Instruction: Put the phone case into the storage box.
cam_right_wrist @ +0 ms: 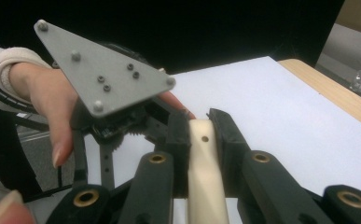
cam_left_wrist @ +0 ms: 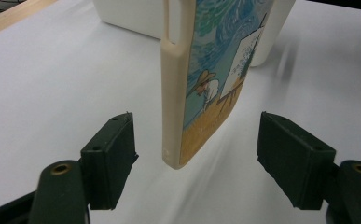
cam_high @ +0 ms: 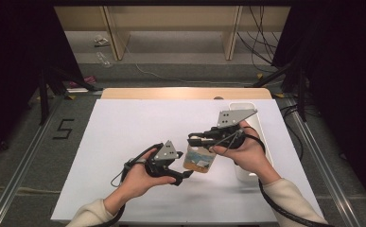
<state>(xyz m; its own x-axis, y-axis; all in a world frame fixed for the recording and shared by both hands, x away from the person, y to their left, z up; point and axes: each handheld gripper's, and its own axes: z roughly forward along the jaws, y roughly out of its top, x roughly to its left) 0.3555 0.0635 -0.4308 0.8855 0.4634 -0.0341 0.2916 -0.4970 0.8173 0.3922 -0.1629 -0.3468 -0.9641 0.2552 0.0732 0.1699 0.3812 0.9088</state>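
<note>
Black jaws of the left gripper stand spread wide, one on each side of the phone case. They do not touch it yet. You can see a clear gap between each pad and the case.

That phone case has a cream rim and a painted picture on its back, with blue swirls and a little painter in a straw hat. It hangs in the air above the white table, near the right edge and a bit toward the front. Its lower corner points down at the left gripper.

Up top, the right gripper pinches the cream rim tightly between its two pads. That hold keeps the case off the table. In the high view, the right gripper sits above the case, and the left gripper waits just below and beside it.

A white tray lies along the right edge of the table, behind the case.

I think the step now is to take the case with the left gripper. To do it well, keep the right hand very still. Slide the left jaws a little farther up, so the pads meet the flat front and back, not just the thin corner. Then close slowly and evenly. Only let go with the right gripper once the left one holds firm, or the case could tip and drop.
</note>
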